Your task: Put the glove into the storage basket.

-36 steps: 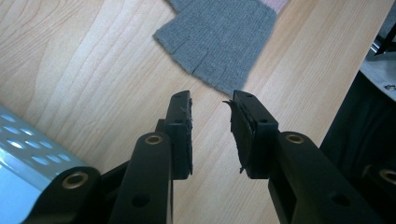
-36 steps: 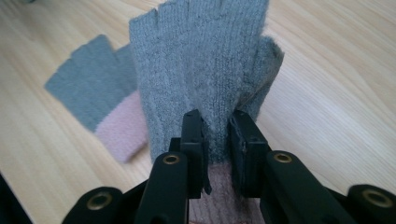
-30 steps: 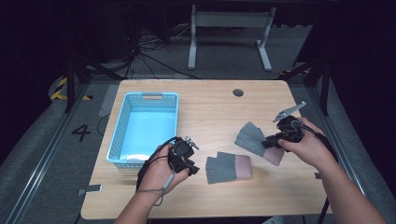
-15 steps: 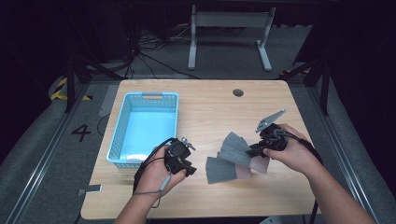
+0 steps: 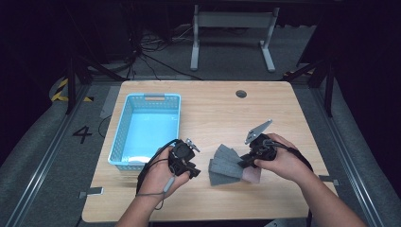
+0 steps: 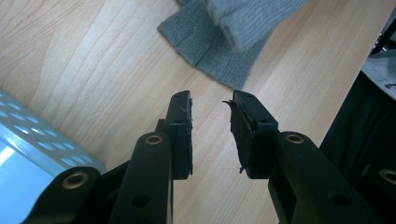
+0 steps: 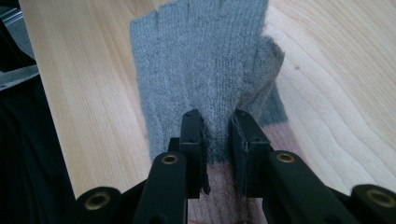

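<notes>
On the light wooden tabletop [image 5: 213, 104], the right claw [image 7: 215, 122] is closed on a grey glove [image 7: 205, 60] near its pinkish cuff; the glove extends straight ahead of it, fingers pointing away. The left claw [image 6: 211, 105] is open, holding nothing, a second glove [image 6: 210, 51] lying just ahead.

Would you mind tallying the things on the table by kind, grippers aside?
Grey knit gloves with pinkish cuffs: 2, the glove pinched by the right gripper at and the glove lying flat at.
Light blue basket: 1.
Total: 3.
</notes>
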Motion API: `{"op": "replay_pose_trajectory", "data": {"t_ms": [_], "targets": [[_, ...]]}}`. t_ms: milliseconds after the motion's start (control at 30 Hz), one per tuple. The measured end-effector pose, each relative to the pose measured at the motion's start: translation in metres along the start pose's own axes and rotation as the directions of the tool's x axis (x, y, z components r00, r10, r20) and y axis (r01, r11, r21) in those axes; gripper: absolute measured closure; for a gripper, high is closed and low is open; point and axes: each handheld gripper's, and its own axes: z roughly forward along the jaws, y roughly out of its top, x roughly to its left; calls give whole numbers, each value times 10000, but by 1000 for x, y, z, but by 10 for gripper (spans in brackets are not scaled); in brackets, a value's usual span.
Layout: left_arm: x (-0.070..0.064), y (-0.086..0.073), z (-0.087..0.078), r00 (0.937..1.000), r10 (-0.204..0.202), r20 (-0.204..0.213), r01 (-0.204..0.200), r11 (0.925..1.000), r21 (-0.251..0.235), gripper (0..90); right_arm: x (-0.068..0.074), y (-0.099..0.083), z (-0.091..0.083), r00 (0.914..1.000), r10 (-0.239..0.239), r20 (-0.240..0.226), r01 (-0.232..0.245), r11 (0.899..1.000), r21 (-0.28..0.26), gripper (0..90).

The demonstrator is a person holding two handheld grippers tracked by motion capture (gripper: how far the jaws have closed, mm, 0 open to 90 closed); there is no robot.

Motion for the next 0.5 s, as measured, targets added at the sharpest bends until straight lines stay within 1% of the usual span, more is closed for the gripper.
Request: {"op": "replay_pose_trajectory", "data": {"t_ms": [100, 300, 400, 500], "targets": [[0, 0, 0, 10000, 16, -1, -16, 10000, 25, 690, 1, 1, 8, 10000, -77, -38, 77, 9999, 117, 764], [0, 0, 1, 10000, 11, 15, -11, 10000, 51, 690, 3, 2, 21, 9991, -381, -192, 389, 9983, 438, 764], [0, 0, 1, 10000, -19, 22, 19, 10000, 47, 690, 4, 2, 27, 9986, -507, -173, 519, 9956, 775, 763], [0, 0, 2, 10000, 1, 17, -2, 10000, 83, 690, 2, 1, 31, 9985, -536, -62, 539, 9946, 882, 763]]}}
